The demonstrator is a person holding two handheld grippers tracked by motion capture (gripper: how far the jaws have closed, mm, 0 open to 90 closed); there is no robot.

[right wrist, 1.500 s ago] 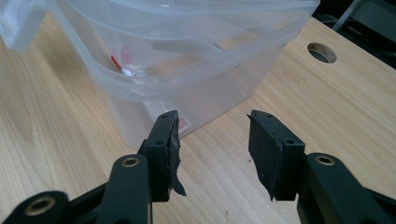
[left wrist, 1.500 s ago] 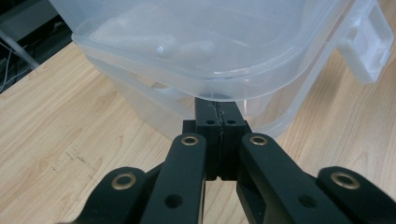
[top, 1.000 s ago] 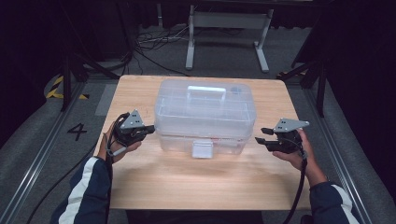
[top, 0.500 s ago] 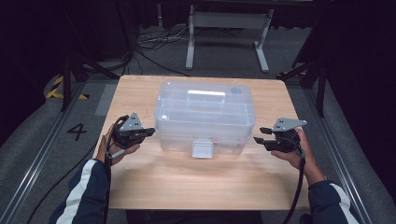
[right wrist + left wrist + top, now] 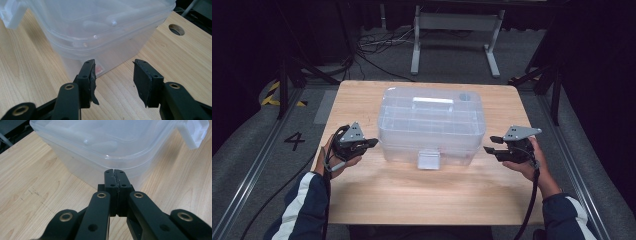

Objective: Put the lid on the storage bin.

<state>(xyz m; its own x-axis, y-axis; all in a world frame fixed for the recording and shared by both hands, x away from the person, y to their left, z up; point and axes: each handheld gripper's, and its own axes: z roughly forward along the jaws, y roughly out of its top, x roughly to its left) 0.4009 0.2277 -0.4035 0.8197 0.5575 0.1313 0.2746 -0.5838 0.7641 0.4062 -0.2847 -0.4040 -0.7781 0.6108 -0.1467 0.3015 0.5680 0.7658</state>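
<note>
A clear plastic storage box [image 5: 431,125] with a lid, a top handle and a front latch [image 5: 428,160] stands in the middle of the wooden table [image 5: 422,195]. My left gripper [image 5: 372,143] hovers just off the box's left side, shut with nothing between its jaws; in the left gripper view its tips [image 5: 115,173] sit close to the box's [image 5: 100,147] corner. My right gripper [image 5: 488,144] is held off the box's right side, open and empty. In the right gripper view my right gripper [image 5: 113,66] points at the box's [image 5: 100,27] lower corner.
A round hole [image 5: 176,29] is cut in the tabletop near the box's far right corner. A metal stand [image 5: 456,30] and cables lie on the floor beyond the table. Floor rails run along both sides, with a "4" mark [image 5: 294,141] at the left.
</note>
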